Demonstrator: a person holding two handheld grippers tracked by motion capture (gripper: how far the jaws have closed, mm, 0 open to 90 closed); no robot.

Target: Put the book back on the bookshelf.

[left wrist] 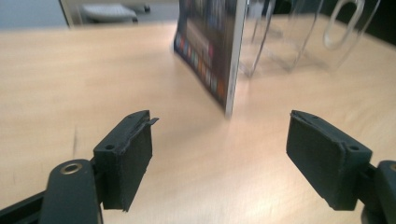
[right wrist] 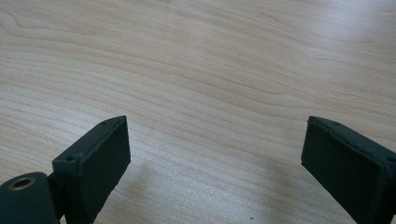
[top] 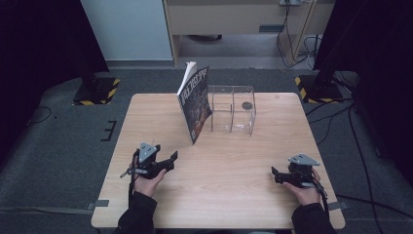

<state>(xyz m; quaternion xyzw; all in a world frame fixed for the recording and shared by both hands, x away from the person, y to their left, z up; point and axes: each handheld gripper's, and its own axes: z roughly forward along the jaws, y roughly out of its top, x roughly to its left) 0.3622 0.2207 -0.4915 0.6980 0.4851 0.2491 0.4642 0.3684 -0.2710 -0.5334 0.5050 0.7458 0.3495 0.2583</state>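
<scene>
The book (top: 195, 102) stands unsupported on its lower edge on the bench (top: 229, 195), leaning steeply against the left wall of the clear rack (top: 233, 116). It sits at the far middle of the bench, touching the rack, well apart from both tools.

Risk, as judged: the lean looks marginal. The foot of the book could slide on the smooth wood, or the covers could splay, so that it falls flat toward the left tool (top: 168, 162). A nudge to the light rack would likely have the same effect.

The left tool is released, jaws wide, nothing between them. The right tool (top: 277, 174) is likewise released over bare bench.

Materials: glossy dark printed cover, thin white page block; rack of transparent rigid plastic, box-shaped with dividers; bench of pale wood-grain laminate; tool pads matt black, flat, with worn edges
</scene>
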